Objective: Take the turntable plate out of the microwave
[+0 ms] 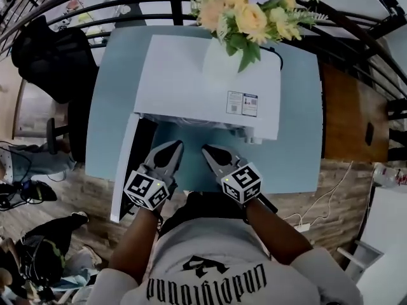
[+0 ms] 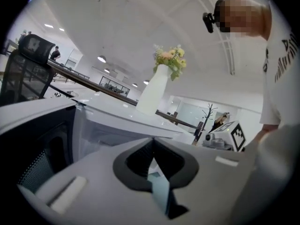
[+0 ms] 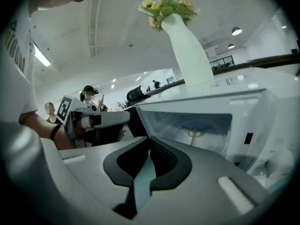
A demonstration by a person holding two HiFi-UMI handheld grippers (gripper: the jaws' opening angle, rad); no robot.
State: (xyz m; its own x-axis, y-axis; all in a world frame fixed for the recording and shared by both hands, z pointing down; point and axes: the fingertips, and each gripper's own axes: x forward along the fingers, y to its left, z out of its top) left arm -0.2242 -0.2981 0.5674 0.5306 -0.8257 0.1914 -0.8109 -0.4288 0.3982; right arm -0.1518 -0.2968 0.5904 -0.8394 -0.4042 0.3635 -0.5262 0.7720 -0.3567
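Observation:
A white microwave [image 1: 210, 84] stands on a light blue table [image 1: 299, 157], its door [image 1: 127, 164] swung open to the left. In the right gripper view the pale cavity [image 3: 206, 128] shows a small yellowish hub [image 3: 193, 136]. The turntable plate itself is hard to make out there. My left gripper [image 1: 175, 146] and right gripper [image 1: 208, 150] hover side by side just in front of the opening, both shut with nothing in them. The left gripper [image 2: 152, 161] faces the door's dark inner side [image 2: 42, 144]. The right gripper [image 3: 149, 146] points at the cavity.
A white vase [image 1: 222, 59] of flowers [image 1: 251, 11] stands on top of the microwave. A black office chair [image 1: 51, 56] sits at the table's far left. Dark railings run behind. A cable and a power strip [image 1: 305, 224] lie on the floor at the right.

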